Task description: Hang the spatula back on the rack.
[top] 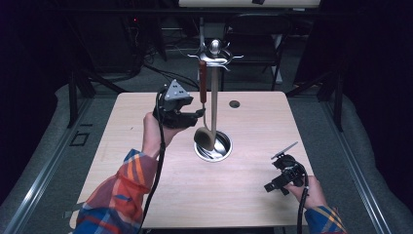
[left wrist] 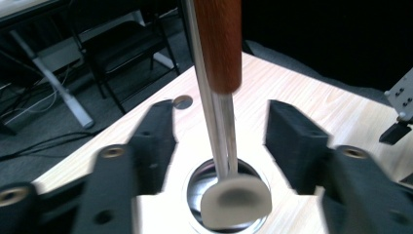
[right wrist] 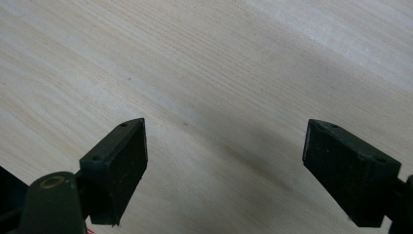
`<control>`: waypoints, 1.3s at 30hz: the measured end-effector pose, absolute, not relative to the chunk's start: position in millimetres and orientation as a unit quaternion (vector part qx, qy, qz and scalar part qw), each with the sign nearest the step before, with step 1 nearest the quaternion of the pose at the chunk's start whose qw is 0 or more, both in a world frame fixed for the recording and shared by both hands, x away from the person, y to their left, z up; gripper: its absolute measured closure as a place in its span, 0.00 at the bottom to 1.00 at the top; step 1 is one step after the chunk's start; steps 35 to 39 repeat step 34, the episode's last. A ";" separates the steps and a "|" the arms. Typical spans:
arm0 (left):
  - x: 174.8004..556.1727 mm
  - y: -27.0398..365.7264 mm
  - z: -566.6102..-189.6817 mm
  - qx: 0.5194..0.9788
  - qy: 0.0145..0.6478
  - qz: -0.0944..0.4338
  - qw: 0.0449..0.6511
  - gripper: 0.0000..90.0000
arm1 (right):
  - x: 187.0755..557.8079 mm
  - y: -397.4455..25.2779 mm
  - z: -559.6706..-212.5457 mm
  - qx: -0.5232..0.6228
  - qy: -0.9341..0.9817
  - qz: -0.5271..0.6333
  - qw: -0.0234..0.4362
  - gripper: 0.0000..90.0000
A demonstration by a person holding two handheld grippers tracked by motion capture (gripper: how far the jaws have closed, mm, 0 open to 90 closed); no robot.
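Observation:
A metal utensil stand (top: pixel 214 97) rises from a round steel base (top: pixel 225 147) at the table's middle, with hooks at its top. From one hook hangs a spoon with a reddish wooden handle (top: pixel 202 80) and a metal bowl (top: pixel 204 138) just above the base. My left gripper (top: pixel 198 113) is held up at the spoon's left, level with its thin shank. In the left gripper view, my left gripper (left wrist: pixel 219 126) is open, the handle (left wrist: pixel 219 44) and shank standing between the jaws without touching them. My right gripper (top: pixel 278 181) rests low at the table's front right, and my right gripper (right wrist: pixel 224 161) is open over bare wood.
The light wooden table (top: pixel 146 161) has a small round cable hole (top: pixel 234 104) behind the stand. A dark chair (top: pixel 253 34) and table legs stand beyond the far edge. Grey floor surrounds the table on both sides.

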State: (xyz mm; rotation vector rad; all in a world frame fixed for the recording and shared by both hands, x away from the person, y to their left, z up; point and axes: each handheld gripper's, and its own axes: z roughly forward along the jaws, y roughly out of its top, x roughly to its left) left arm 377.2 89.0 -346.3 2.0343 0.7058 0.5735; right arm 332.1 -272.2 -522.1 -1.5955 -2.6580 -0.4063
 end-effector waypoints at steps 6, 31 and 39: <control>359.7 101.8 -352.6 0.820 0.293 0.229 0.436 0.26 | 332.0 -272.1 -522.3 -0.510 -0.850 -0.130 0.008 0.18; 306.1 187.4 -501.1 0.862 0.382 0.123 0.311 0.00 | 332.7 -269.3 -523.0 -0.512 -0.850 -0.127 0.007 0.17; 308.1 183.0 -503.0 0.862 0.376 0.123 0.316 0.00 | 332.8 -268.9 -522.5 -0.509 -0.853 -0.115 0.003 0.17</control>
